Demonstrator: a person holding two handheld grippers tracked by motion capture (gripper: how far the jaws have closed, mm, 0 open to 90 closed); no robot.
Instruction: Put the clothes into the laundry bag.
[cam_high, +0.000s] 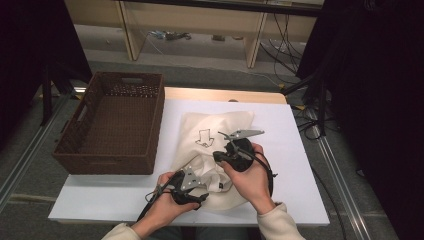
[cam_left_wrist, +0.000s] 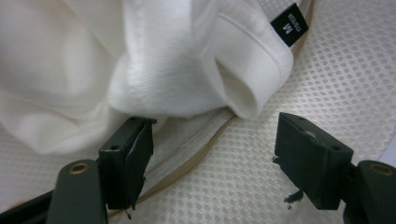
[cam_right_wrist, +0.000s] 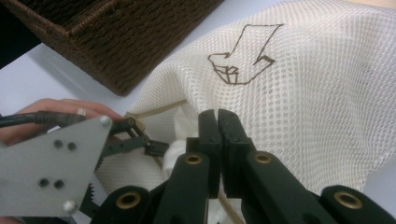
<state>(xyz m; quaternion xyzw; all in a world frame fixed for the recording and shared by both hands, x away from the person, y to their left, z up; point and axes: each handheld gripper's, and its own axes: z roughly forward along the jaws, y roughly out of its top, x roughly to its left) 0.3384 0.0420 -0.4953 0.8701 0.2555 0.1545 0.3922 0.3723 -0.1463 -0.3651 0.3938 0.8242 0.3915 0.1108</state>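
Note:
A cream mesh bag (cam_high: 220, 122) with a drawn arrow (cam_right_wrist: 245, 53) lies on the white table (cam_high: 290, 140). A white garment (cam_left_wrist: 177, 60) with a black size label (cam_left_wrist: 290, 24) bulges from the bag's mouth near the front edge. My left gripper (cam_left_wrist: 212, 156) stands open just in front of the garment's rolled hem, over the bag's beige zip trim (cam_left_wrist: 196, 144); nothing is pressed between its pads. My right gripper (cam_right_wrist: 218, 116) is shut on the mesh bag (cam_right_wrist: 303, 93) at its mouth, and the mesh tents up toward its jaws. From above, the left gripper (cam_high: 200, 197) sits below the right gripper (cam_high: 220, 156).
A brown woven basket (cam_high: 150, 125) stands on the table's left side, close to the bag. Bare white table runs along the right (cam_high: 280, 200) and the front left. Shelf legs and cables lie on the floor beyond the table.

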